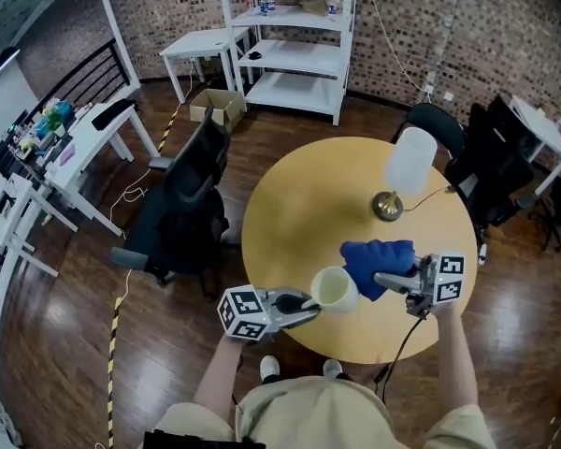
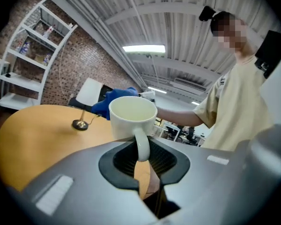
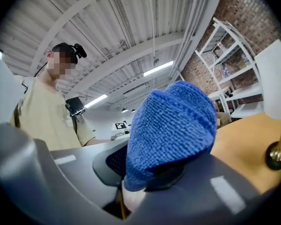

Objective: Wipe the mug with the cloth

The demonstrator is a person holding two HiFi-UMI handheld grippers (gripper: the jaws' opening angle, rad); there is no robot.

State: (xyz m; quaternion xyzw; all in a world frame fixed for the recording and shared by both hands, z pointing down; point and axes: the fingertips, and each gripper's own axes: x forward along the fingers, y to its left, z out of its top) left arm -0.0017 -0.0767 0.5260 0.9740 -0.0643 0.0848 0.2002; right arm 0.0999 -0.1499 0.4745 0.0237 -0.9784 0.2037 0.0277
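A cream mug (image 1: 334,289) hangs above the near part of the round wooden table (image 1: 299,204). My left gripper (image 1: 304,307) is shut on its handle (image 2: 141,144), and the mug (image 2: 132,116) stands upright beyond the jaws with its mouth up. My right gripper (image 1: 385,280) is shut on a blue cloth (image 1: 378,263), bunched up and touching the mug's right side. In the right gripper view the cloth (image 3: 171,128) fills the jaws and hides what lies beyond. The left gripper view shows the cloth (image 2: 113,99) just behind the mug.
A brass-footed lamp with a white shade (image 1: 408,167) stands on the table's far right. A black office chair (image 1: 185,204) sits at the table's left, another chair (image 1: 437,124) behind it. White shelving (image 1: 290,36) lines the brick wall.
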